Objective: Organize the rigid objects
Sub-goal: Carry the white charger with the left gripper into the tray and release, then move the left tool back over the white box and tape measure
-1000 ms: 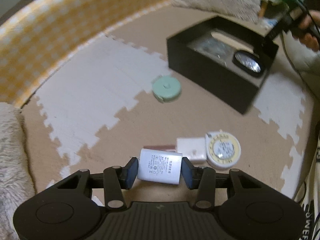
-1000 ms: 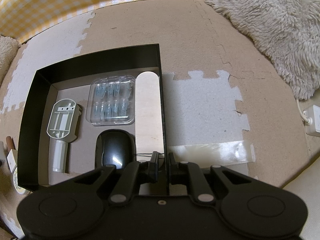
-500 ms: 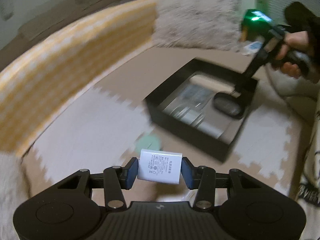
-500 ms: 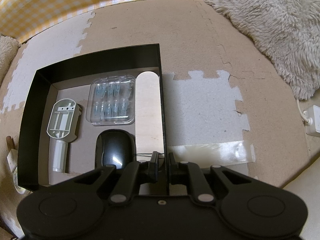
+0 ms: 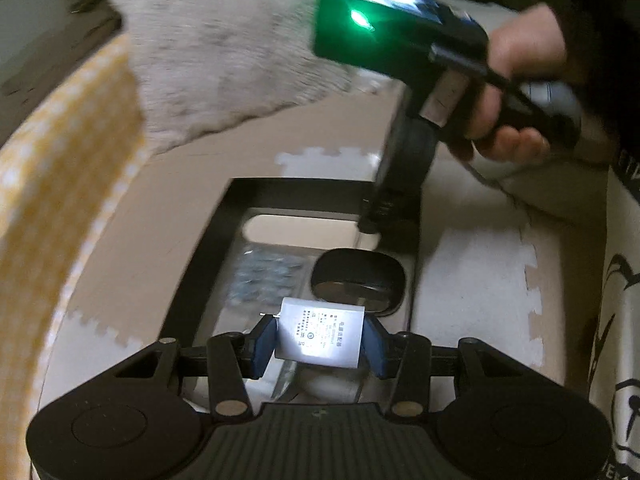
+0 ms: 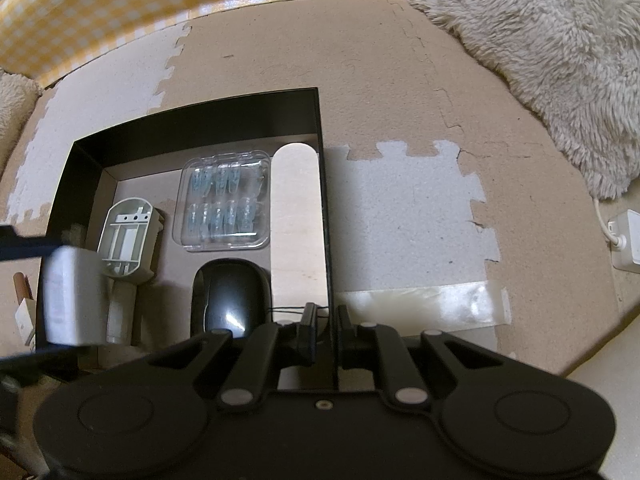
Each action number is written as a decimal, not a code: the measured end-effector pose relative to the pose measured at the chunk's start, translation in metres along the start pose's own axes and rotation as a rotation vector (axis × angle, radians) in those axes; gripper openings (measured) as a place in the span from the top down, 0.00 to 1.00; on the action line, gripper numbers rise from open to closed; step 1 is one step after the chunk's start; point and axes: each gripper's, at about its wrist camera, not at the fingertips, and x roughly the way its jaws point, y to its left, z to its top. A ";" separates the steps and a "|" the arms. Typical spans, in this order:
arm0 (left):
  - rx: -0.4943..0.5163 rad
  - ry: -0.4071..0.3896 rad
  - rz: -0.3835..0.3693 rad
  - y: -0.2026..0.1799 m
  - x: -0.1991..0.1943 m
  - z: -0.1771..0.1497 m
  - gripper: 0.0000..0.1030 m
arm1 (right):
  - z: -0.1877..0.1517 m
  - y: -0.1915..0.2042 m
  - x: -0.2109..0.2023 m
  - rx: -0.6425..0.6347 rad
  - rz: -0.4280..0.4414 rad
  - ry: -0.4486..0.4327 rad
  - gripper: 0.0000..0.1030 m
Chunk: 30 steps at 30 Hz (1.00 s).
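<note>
My left gripper (image 5: 320, 340) is shut on a white power adapter (image 5: 322, 338) with a printed label, held above the near end of the open black box (image 5: 224, 216). The box holds a black mouse (image 6: 230, 300), a clear blister pack (image 6: 224, 204), a pale wooden strip (image 6: 296, 216) and a white plastic bracket (image 6: 126, 236). My right gripper (image 6: 325, 316) is shut on the box's right wall (image 6: 324, 200). In the right wrist view the adapter (image 6: 70, 296) shows blurred at the box's left side. In the left wrist view a hand (image 5: 520, 80) holds the right gripper (image 5: 376, 220) at the box's far corner.
A fluffy rug (image 6: 540, 60) lies beyond the box on the right. A yellow checked barrier (image 6: 120, 12) bounds the foam mat. A white plug block (image 6: 626, 240) with a cord sits at the far right. Clear tape (image 6: 420, 300) runs along the mat. Small items (image 6: 22, 304) lie left of the box.
My left gripper has carried the adapter from above the loose items on the mat over to the black box, rolling as it went. The right gripper has stayed clamped on the box wall.
</note>
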 end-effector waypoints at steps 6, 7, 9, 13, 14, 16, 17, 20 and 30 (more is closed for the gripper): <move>-0.004 0.033 -0.067 0.002 0.025 0.008 0.54 | 0.000 0.000 0.000 0.004 0.006 -0.001 0.89; -0.006 0.038 -0.076 0.001 0.028 0.008 0.54 | 0.001 0.001 0.000 0.004 0.006 -0.001 0.89; -0.004 0.055 -0.077 0.001 0.034 0.007 0.53 | 0.001 0.000 0.000 0.003 0.006 -0.001 0.89; -0.012 0.082 -0.068 0.002 0.041 0.002 0.53 | 0.001 0.000 0.001 0.006 0.008 0.000 0.89; -0.017 0.077 -0.071 0.003 0.041 0.002 0.53 | 0.001 0.000 0.001 0.005 0.007 0.000 0.89; -0.035 0.067 -0.076 0.004 0.040 0.002 0.53 | 0.001 0.000 0.001 0.004 0.007 0.000 0.89; -0.040 0.065 -0.075 0.004 0.039 0.002 0.52 | 0.001 0.000 0.001 0.003 0.007 0.000 0.89; -0.060 0.064 -0.088 0.004 0.036 0.002 0.41 | 0.001 0.000 0.001 0.004 0.007 0.000 0.89; -0.208 0.028 -0.095 0.016 0.010 -0.002 0.10 | 0.001 0.000 0.001 0.003 0.007 0.000 0.89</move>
